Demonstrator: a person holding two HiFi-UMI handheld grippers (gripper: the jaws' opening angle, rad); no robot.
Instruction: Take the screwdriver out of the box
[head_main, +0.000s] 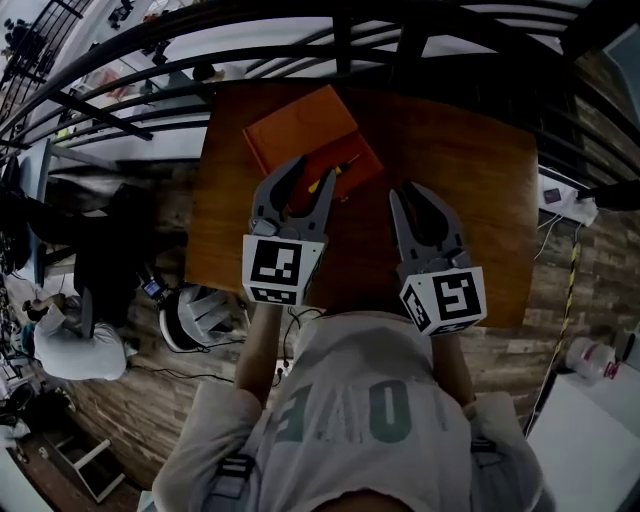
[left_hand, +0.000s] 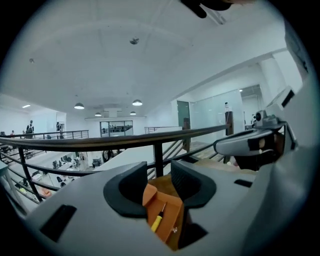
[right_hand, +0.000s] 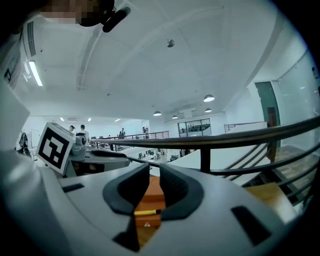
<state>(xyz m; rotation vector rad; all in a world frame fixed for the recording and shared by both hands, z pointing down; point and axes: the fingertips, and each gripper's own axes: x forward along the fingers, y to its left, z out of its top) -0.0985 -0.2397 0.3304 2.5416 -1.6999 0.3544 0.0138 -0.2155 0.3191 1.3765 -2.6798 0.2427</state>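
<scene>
An open orange box (head_main: 300, 130) lies at the far left of a brown wooden table (head_main: 470, 180). A screwdriver (head_main: 322, 183) with a yellow handle lies in the box's tray. My left gripper (head_main: 314, 175) hovers over the near edge of the box, open, nothing between its jaws. In the left gripper view the left gripper (left_hand: 159, 175) frames the box (left_hand: 170, 212) and screwdriver (left_hand: 157, 221). My right gripper (head_main: 408, 192) hangs over bare table right of the box, its jaws a narrow gap apart and empty. In the right gripper view the right gripper (right_hand: 155, 175) frames the box (right_hand: 150, 196) and screwdriver (right_hand: 145, 212).
A dark metal railing (head_main: 300, 40) runs just behind the table, with a lower floor beyond it. A person (head_main: 70, 345) sits below at the left. A white power strip (head_main: 562, 198) and a white bottle (head_main: 592, 358) lie on the floor at the right.
</scene>
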